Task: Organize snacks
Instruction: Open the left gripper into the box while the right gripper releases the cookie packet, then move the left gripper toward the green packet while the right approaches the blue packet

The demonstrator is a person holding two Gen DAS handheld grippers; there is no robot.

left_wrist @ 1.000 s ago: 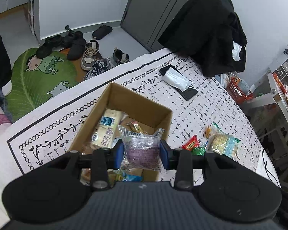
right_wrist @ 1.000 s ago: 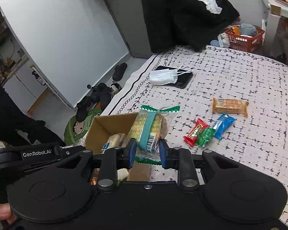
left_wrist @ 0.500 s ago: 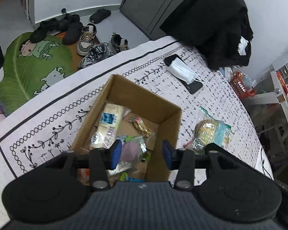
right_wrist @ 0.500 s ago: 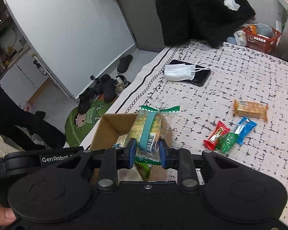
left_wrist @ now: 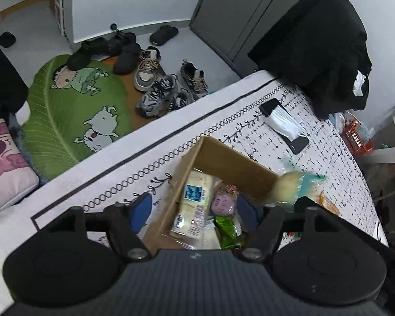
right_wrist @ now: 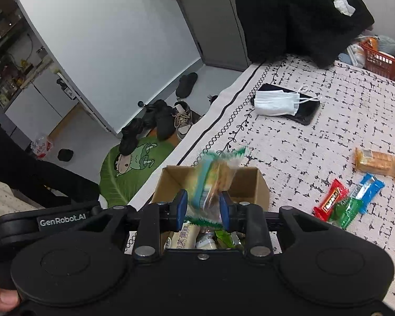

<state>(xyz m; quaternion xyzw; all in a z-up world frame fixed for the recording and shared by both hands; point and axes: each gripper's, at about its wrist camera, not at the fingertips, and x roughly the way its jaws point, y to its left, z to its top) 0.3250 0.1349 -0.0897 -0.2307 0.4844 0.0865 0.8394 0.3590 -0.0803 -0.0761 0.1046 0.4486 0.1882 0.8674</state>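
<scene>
The right claw [right_wrist: 202,206] has its jaws easing apart, and the green-edged bread packet [right_wrist: 213,176] sits between the blue pads, motion-blurred and tipping over the cardboard box [right_wrist: 252,184] just ahead of and below the fingertips. Whether the pads still press on it cannot be told. To finish this drop well, I would let the jaws open fully while the packet is over the box mouth, not its far wall, so it falls among the snacks inside. The left claw [left_wrist: 194,210], empty and opening wide, straddles the box's near wall, with the purple snack [left_wrist: 222,202] and the white wrapped bar [left_wrist: 194,205] lying loose below it. On the patterned bed cover [right_wrist: 302,144], off to the right claw's right, wait the biscuit pack [right_wrist: 376,162] and the red, green and blue bars [right_wrist: 347,204].
</scene>
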